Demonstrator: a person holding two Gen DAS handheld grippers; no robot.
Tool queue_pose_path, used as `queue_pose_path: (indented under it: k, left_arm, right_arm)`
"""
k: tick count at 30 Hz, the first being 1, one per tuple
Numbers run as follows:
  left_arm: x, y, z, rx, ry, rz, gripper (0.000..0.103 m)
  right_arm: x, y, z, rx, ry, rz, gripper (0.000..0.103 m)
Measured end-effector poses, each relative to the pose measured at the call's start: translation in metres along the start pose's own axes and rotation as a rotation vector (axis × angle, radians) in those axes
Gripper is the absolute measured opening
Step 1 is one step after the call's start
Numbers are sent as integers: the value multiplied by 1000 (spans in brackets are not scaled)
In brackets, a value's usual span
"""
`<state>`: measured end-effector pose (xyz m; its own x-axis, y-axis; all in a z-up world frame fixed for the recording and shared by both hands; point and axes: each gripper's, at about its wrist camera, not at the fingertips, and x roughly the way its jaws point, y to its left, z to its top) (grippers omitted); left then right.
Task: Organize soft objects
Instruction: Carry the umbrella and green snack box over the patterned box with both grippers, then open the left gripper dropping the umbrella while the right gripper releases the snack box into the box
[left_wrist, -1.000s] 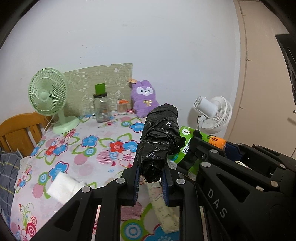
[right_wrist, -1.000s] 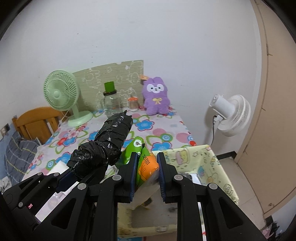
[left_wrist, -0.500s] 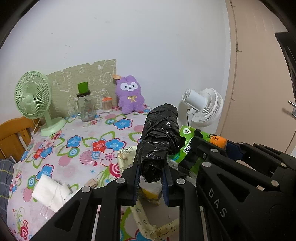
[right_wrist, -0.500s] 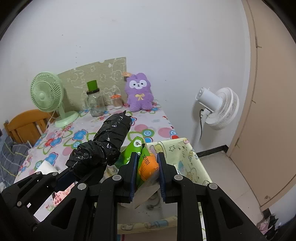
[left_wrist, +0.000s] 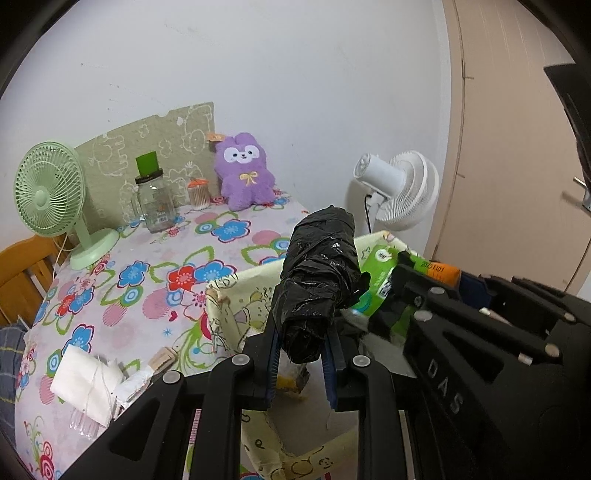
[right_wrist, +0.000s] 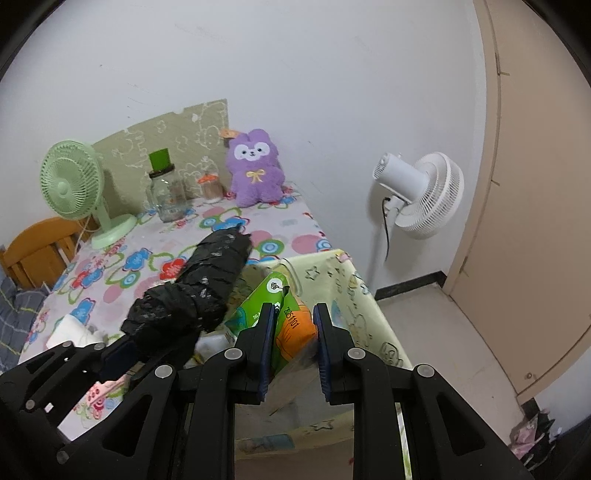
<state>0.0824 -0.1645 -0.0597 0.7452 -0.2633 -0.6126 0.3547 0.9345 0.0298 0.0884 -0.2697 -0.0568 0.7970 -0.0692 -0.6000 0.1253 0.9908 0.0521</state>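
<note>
My left gripper is shut on a roll of black plastic bags, which sticks up and forward over a yellow fabric basket. My right gripper is shut on a green and orange tissue pack; it hangs above the same basket. In the left wrist view the pack shows just right of the roll. In the right wrist view the roll lies to the left of the pack. A purple plush toy leans on the wall at the table's back.
The flowered table carries a green desk fan, a glass jar with a green lid, a small orange-lidded jar and a white cloth bundle. A white floor fan stands right of the table, beside a beige door.
Both grippers have swung right and sunk a little with their loads. The yellow basket has come in under them and the table has slid left in both views.
</note>
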Motion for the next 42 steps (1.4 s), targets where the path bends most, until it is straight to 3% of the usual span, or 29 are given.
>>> queue_pose_path:
  k: [9, 16, 22, 26, 27, 31, 36, 42]
  left_arm:
    - [16, -8, -8, 32, 69, -10, 24]
    - [20, -12, -12, 56, 87, -13, 41]
    - [20, -12, -10, 48, 92, -35, 63]
    - [21, -10, -9, 36, 98, -59, 76]
    - [21, -10, -9, 33, 101, -62, 77]
    - [21, -9, -8, 24, 113, -74, 83]
    - [19, -10, -5, 21, 108, -68, 92]
    - [12, -10, -1, 21, 95, -68, 97]
  right_arm:
    - [14, -12, -3, 16, 30, -24, 24]
    - [24, -18, -6, 26, 57, -44, 24]
    - [27, -21, -7, 27, 75, -54, 31]
    - [24, -19, -7, 7, 69, -19, 64]
    - [21, -18, -7, 4, 54, -23, 67]
    - [17, -15, -5, -13, 39, -28, 71]
    - [12, -12, -4, -25, 29, -37, 85]
    - [2, -5, -3, -48, 8, -36, 95]
